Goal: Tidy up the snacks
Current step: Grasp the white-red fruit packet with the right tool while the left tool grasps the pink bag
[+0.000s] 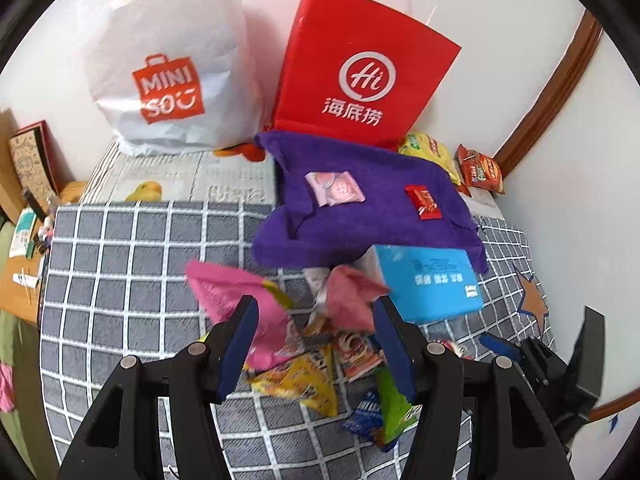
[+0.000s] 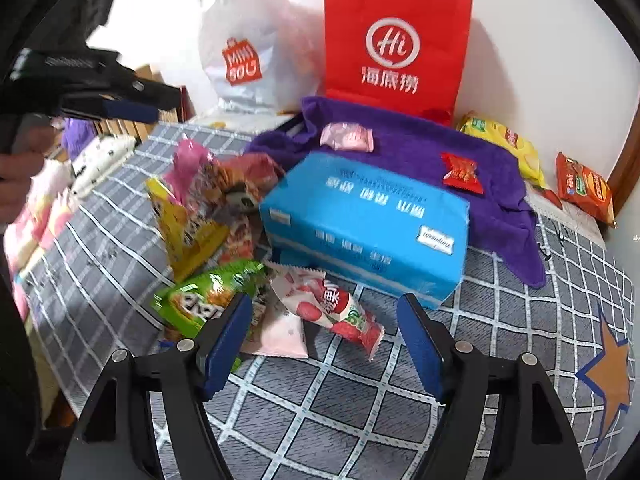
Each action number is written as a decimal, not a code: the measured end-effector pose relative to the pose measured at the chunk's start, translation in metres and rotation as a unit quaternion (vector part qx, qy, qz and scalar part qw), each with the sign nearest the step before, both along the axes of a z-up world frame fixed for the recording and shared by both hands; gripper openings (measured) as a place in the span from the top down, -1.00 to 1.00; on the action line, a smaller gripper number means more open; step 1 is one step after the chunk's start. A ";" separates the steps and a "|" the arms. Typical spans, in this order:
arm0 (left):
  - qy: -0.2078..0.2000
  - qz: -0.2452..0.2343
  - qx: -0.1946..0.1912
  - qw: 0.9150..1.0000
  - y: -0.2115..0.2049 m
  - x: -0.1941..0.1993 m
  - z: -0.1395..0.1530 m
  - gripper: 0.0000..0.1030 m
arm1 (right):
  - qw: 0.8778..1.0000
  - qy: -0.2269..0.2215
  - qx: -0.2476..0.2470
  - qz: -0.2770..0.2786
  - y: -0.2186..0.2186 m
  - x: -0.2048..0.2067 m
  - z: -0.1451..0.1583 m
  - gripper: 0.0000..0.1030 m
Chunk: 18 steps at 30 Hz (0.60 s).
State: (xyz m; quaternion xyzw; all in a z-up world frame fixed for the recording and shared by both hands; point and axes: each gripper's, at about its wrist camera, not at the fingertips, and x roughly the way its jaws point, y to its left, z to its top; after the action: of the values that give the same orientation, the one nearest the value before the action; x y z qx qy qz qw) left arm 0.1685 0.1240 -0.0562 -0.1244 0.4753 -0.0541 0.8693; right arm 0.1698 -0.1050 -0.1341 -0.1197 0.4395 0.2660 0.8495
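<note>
The blue box lies on the grey checked cover, and I give the other places from it. Behind the blue box lies the purple towel, partly under the box's far edge as far as I can see. On this towel rest a pink snack packet and a small red candy packet, apart from each other. Behind the towel stand the red paper bag and, to its left, the white plastic bag, both against the wall. To the right of the box, past the towel, lie a yellow snack bag and an orange-red snack bag. To the left of the box and in front of it is the pile of snacks; a green packet and a strawberry packet lie at its near side. The right gripper hangs above the strawberry packet with its jaws apart and nothing pressed between them. The left gripper is over the pile left of the box, its jaws also apart, not touching the pink packets seen between them.
</note>
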 end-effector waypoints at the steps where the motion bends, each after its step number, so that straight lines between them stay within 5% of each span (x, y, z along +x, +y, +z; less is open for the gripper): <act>1: 0.003 0.003 0.000 1.000 0.003 -0.003 -0.003 -0.12 | 1.000 0.001 -0.006 0.001 0.002 0.002 -0.004 -0.44; 8: 0.013 0.029 0.007 0.999 0.025 -0.024 -0.018 -0.12 | 0.999 -0.008 -0.042 0.014 0.017 0.016 -0.028 -0.39; 12: 0.016 0.039 0.010 0.999 0.036 -0.032 -0.025 -0.12 | 0.999 0.011 -0.028 0.031 0.016 0.023 -0.033 0.15; 18: 0.014 0.052 -0.001 0.999 0.047 -0.041 -0.029 -0.12 | 0.999 0.017 -0.024 0.022 0.010 0.022 -0.021 0.32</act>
State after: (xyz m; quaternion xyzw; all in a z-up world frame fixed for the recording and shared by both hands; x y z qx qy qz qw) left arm 0.1274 0.1711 -0.0857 -0.1504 0.4805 -0.0072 0.8640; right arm 0.1917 -0.0954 -0.1552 -0.1450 0.4570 0.2761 0.8330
